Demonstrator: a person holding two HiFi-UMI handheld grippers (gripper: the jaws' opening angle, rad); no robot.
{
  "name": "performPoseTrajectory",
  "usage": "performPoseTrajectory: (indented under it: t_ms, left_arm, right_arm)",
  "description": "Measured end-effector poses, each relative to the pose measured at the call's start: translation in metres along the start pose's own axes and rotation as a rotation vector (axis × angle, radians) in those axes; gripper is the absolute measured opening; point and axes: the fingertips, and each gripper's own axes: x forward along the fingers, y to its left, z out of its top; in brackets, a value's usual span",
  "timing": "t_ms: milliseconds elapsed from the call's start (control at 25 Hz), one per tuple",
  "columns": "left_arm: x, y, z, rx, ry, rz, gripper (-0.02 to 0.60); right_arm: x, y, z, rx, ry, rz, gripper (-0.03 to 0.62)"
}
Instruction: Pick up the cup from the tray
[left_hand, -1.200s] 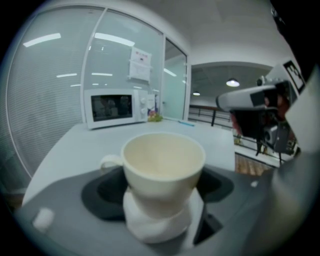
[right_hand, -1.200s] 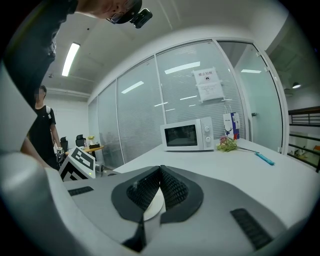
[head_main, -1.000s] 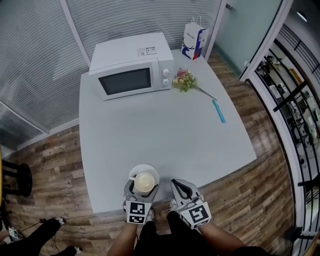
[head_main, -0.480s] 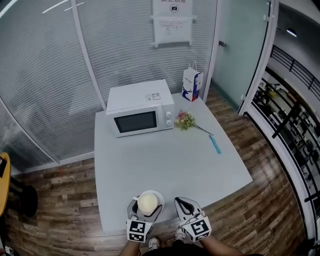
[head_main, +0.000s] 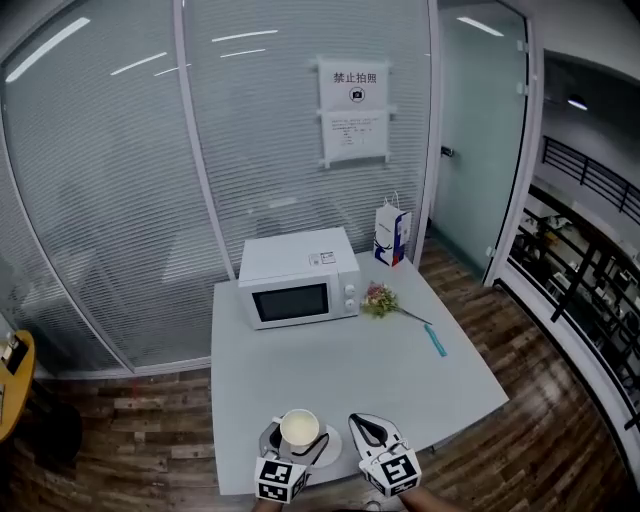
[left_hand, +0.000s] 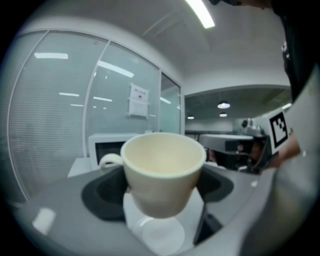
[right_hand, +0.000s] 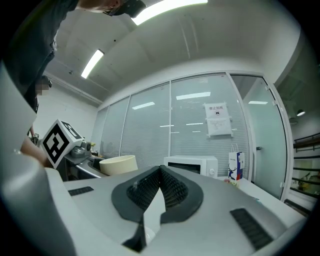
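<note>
A cream cup (head_main: 299, 428) with a handle sits between the jaws of my left gripper (head_main: 297, 436), which is shut on it. In the left gripper view the cup (left_hand: 162, 170) fills the middle, handle to the left, and hangs a little above a white saucer (left_hand: 159, 236). From the head view, the saucer (head_main: 334, 447) peeks out to the cup's right, near the table's front edge. My right gripper (head_main: 366, 429) is just right of it, shut and holding nothing; its pads (right_hand: 167, 187) meet in the right gripper view, where the cup (right_hand: 118, 164) shows at left.
A white microwave (head_main: 298, 278) stands at the back of the grey table (head_main: 350, 370). Beside it lie a small bunch of flowers (head_main: 380, 298), a blue pen (head_main: 436, 340) and a paper bag (head_main: 392, 236). Glass walls rise behind the table.
The head view has tilted upward, so the glass wall fills more of it. Both grippers stay at the front edge, the left one still shut on the cup.
</note>
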Motion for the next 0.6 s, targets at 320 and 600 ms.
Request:
performPoseTrajectory:
  t_ms: [320,600]
  left_arm:
    - [-0.004,0.002,0.016,0.066,-0.048,-0.023,0.422]
    - [-0.009,0.005,0.015,0.055,-0.032,-0.009,0.422]
  right_arm:
    - [0.012,0.008,0.031,-0.052,-0.058,-0.003,0.005]
    - [0.01,0.002,0.033,-0.052,-0.054,-0.016,0.005]
